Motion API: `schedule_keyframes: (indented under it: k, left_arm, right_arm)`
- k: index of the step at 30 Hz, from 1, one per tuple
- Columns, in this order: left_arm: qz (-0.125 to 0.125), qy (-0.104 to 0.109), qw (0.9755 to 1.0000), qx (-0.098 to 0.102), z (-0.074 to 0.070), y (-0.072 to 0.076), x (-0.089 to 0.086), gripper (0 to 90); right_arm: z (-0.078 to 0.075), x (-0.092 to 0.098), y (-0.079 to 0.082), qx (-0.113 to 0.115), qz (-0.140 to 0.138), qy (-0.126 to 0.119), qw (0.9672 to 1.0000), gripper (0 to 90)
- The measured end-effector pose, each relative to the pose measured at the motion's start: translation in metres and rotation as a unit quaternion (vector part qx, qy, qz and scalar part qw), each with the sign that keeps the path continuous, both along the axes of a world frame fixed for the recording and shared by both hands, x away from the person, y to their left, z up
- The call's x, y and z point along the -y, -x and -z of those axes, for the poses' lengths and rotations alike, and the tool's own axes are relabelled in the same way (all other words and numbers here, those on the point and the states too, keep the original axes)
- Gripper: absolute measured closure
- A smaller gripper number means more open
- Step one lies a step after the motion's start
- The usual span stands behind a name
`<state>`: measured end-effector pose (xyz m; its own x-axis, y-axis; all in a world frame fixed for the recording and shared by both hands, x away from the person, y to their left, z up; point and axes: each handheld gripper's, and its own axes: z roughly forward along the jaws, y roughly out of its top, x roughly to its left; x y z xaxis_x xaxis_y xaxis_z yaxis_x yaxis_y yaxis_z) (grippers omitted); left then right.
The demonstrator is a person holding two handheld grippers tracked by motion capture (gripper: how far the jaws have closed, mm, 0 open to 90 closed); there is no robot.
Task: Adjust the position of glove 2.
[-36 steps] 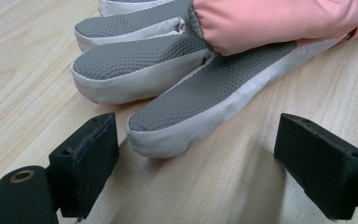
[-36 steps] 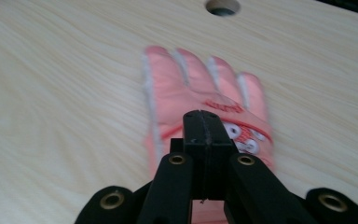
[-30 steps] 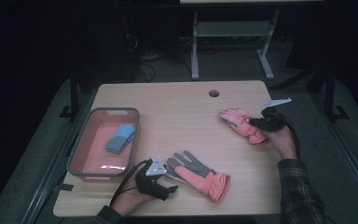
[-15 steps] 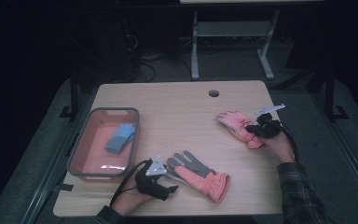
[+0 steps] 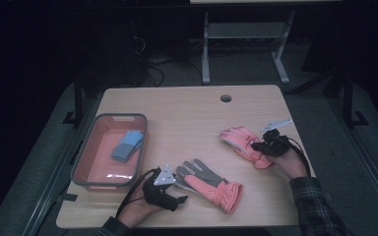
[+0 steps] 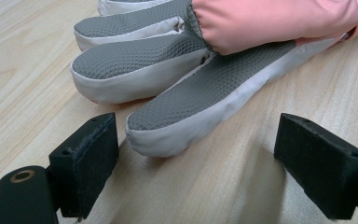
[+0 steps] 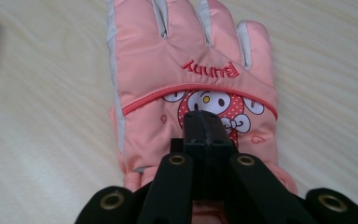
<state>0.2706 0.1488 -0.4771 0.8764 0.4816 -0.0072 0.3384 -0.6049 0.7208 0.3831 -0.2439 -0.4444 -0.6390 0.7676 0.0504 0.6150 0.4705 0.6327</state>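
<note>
Since a second ago the right gripper has slid inward across the table toward the person's left, and the pink glove it holds has come along with it; the left gripper and the glove beside it have kept their places.

Nearest the person, the left gripper rests low at the front edge, its jaws spread wide. In the left gripper view a grey fingertip of the palm-up glove lies between the two black pads, close to the left one and clear of the right; neither pad presses on it. That glove's pink cuff points away to the person's right.

Farther out on the right, the right gripper's jaws are pressed together on the cuff end of the pink glove, which lies back-up with its cartoon print showing, its fingers stretching away from the pads.

To the left, well apart from both gloves, stands a grey-rimmed tray with a blue cloth inside.
</note>
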Motion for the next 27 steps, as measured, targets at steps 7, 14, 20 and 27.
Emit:
schedule_keyframes:
  k: [7,14,20,27]
  left_arm:
    - [0.000,0.000,1.0000,0.000,0.000,0.000,0.000,12.9]
    - [0.000,0.001,1.0000,0.001,0.000,0.000,0.000,12.9]
    - [0.000,0.001,1.0000,0.001,0.000,0.000,0.000,12.9]
    - [0.000,0.000,1.0000,0.000,0.000,0.000,0.000,12.9]
  right_arm:
    - [-0.002,-0.014,0.022,-0.011,-0.014,-0.004,0.9998,89.9]
    - [-0.005,-0.021,0.041,-0.018,-0.030,-0.007,0.9993,89.8]
    - [-0.008,-0.022,0.055,-0.020,-0.047,-0.014,0.9986,82.7]
    - [-0.020,-0.008,0.053,-0.010,-0.065,-0.046,0.9968,52.8]
